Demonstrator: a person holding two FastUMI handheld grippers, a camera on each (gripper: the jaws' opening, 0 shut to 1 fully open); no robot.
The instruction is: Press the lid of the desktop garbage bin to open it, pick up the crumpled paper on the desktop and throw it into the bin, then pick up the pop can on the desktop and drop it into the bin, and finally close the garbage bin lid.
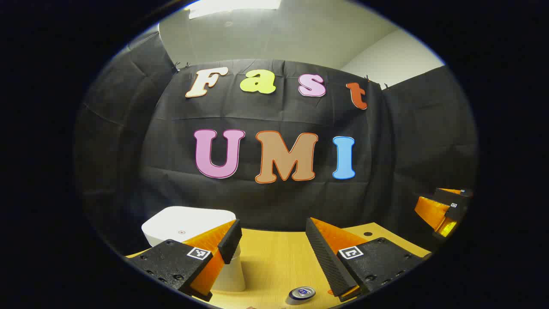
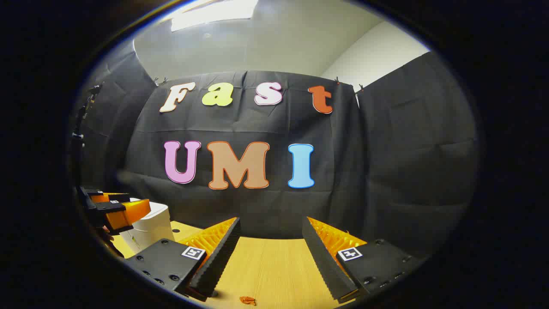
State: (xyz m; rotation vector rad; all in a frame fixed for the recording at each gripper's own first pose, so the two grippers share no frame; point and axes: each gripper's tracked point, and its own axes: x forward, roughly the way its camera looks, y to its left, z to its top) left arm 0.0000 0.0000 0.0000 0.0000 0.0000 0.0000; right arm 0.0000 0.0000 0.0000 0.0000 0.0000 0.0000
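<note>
One white garbage bin [image 1: 188, 225] sits at the lower left of the left gripper view, its lid down, standing on the wooden desktop [image 1: 274, 262]. The same bin [image 2: 148, 225] appears at the lower left of the right gripper view. One pop can [image 1: 302, 293] stands at the bottom centre of the left gripper view; I see its top only, near the right finger. One small orange scrap [image 2: 247, 300] lies at the bottom of the right gripper view. The left gripper [image 1: 272, 240] hangs spread and empty, its left finger in front of the bin. The right gripper [image 2: 270, 244] is likewise parted, grasping nothing. Two grippers in all; each also shows at the edge of the other's view.
</note>
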